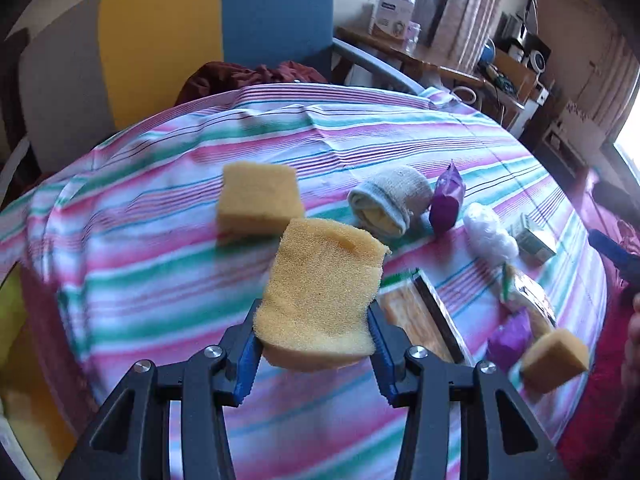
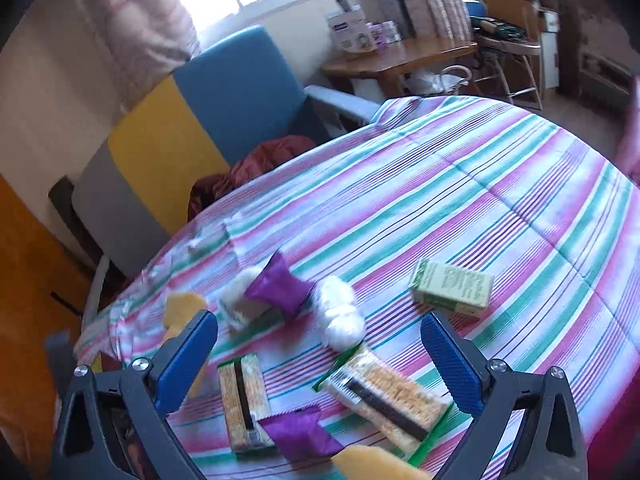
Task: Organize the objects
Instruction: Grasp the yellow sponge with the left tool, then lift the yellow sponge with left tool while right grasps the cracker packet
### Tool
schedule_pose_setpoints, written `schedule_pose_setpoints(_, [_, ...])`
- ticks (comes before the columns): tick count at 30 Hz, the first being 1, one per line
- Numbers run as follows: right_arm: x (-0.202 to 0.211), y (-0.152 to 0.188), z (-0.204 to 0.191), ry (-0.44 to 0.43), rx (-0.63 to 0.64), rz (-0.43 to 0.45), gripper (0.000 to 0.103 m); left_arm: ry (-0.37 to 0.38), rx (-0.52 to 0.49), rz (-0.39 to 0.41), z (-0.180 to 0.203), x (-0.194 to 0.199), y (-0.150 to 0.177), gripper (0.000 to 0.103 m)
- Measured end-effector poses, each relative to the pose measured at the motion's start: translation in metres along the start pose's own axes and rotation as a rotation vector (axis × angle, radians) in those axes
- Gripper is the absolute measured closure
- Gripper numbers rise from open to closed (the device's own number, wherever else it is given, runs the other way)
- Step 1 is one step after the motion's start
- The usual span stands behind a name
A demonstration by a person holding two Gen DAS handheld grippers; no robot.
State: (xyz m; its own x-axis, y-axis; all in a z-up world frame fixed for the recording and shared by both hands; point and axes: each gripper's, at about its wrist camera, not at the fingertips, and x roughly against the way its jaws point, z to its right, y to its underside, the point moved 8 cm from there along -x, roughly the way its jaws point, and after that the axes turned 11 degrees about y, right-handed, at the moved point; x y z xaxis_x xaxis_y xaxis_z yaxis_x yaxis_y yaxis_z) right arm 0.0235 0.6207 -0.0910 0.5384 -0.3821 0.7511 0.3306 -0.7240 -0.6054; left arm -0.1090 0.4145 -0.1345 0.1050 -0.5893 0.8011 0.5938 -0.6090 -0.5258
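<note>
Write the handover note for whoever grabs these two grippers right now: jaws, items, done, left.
Left gripper: jaws shut on a yellow sponge, held above the striped cloth.
Right gripper: jaws open, empty, over the clutter.
On the cloth: a second sponge, rolled sock, purple packets, cotton bag, green box, two cracker packs.
Done: one sponge picked up; no sorted groups visible yet.
Left: place the held sponge, probably beside the second sponge, then group the rest.

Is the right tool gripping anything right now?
No. The right tool stands wide open above the striped cloth, with nothing between its blue pads.
</note>
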Motion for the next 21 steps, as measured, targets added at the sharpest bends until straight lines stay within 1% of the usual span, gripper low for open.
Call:
schedule_pose_setpoints(2, [0.006, -0.009, 0.018, -0.003, -0.075, 0.024, 0.001, 0.006, 0.009, 0.015, 0.0, 0.017, 0.014, 0.055])
schedule_pose_setpoints(5, [0.001, -0.012, 0.037, 0.003, -0.155, -0.002, 0.001, 0.0, 0.013, 0.03, -0.001, 0.039, 0.036, 0.055])
schedule_pose_setpoints(7, [-0.007, -0.01, 0.038, -0.001, -0.162, -0.039, 0.001, 0.003, 0.016, 0.04, 0.0, 0.05, 0.046, 0.055])
schedule_pose_setpoints(8, [-0.01, -0.007, 0.033, -0.01, -0.143, -0.059, 0.001, 0.001, 0.021, 0.045, -0.001, 0.059, 0.054, 0.055])
schedule_pose_setpoints(9, [-0.013, -0.004, 0.027, -0.02, -0.112, -0.075, 0.002, 0.0, 0.027, 0.047, -0.002, 0.065, 0.058, 0.055])
schedule_pose_setpoints(11, [-0.016, 0.005, 0.002, -0.05, -0.012, -0.096, 0.005, 0.003, 0.039, 0.062, -0.003, 0.08, 0.067, 0.055])
schedule_pose_setpoints(14, [-0.015, 0.026, -0.046, -0.105, 0.173, -0.103, 0.009, -0.014, 0.044, 0.089, -0.007, 0.102, 0.081, 0.055])
schedule_pose_setpoints(16, [-0.016, 0.042, -0.072, -0.138, 0.272, -0.118, 0.01, 0.003, 0.063, 0.104, -0.01, 0.114, 0.088, 0.055])
schedule_pose_setpoints(18, [-0.019, 0.062, -0.092, -0.139, 0.36, -0.133, 0.01, 0.005, 0.084, 0.119, -0.014, 0.126, 0.096, 0.055])
schedule_pose_setpoints(21, [-0.034, 0.084, -0.108, -0.089, 0.474, -0.147, 0.012, 0.003, 0.085, 0.148, -0.013, 0.143, 0.102, 0.055])
